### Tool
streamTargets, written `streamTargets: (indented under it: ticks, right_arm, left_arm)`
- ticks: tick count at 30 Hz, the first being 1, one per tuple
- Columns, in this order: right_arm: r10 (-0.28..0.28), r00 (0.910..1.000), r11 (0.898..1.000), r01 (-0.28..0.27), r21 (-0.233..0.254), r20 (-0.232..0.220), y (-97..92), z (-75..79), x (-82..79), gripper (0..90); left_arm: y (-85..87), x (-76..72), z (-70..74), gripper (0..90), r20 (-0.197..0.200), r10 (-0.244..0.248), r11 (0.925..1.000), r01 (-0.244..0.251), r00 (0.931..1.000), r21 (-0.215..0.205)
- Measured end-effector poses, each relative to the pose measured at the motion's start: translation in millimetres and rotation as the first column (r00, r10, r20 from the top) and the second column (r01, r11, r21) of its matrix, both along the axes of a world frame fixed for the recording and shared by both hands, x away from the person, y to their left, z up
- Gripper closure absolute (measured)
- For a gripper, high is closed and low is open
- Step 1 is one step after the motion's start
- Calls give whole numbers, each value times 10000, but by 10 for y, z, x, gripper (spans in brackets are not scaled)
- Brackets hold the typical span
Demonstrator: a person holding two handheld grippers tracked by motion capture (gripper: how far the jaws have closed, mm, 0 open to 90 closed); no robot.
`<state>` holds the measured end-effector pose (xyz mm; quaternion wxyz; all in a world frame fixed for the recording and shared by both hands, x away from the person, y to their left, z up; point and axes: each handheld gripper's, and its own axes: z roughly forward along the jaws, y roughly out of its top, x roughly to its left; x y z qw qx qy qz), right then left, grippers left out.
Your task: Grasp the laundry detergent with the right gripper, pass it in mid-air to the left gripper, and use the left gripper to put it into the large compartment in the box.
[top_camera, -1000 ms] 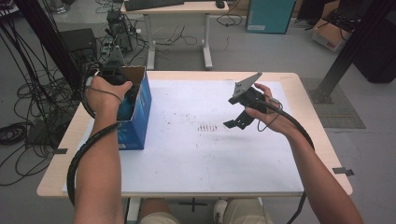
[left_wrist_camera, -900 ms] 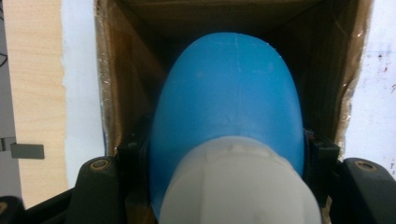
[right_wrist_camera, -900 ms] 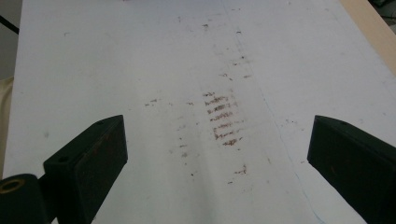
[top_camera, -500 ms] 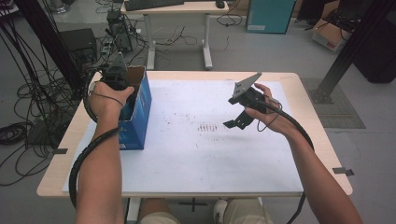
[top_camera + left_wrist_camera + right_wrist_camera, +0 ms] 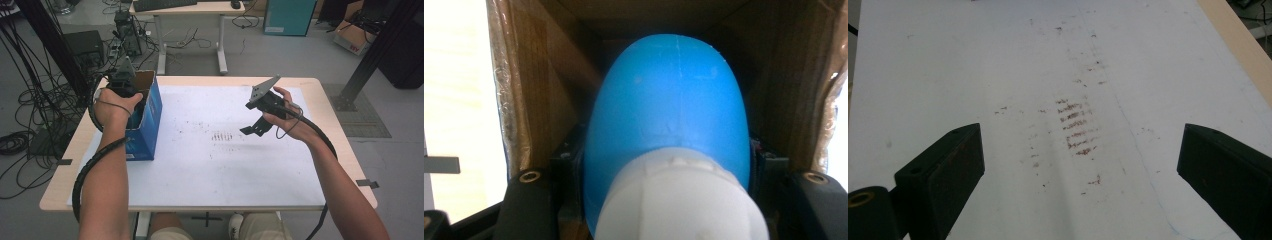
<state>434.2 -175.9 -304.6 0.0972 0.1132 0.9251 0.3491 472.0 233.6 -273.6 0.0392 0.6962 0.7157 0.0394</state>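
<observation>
Left gripper (image 5: 131, 94) clamps the blue bottle (image 5: 669, 115) inside the cardboard box (image 5: 148, 116) for extraction; right gripper (image 5: 1080, 165) hovers open, ready.

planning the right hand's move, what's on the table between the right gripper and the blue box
Nothing stands there: between the right gripper and the blue box the high view shows bare white sheet with brown scuff marks.
</observation>
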Motion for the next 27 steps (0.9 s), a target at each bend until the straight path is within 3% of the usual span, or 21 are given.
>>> streamTargets:
  ticks: [27]
  right_arm:
    - [-75, 9999, 9999, 77, -101, 149, -26, 59, -25, 50]
  left_arm:
    - [-2, -16, -11, 366, 135, -33, 10000, 32, 9999, 54]
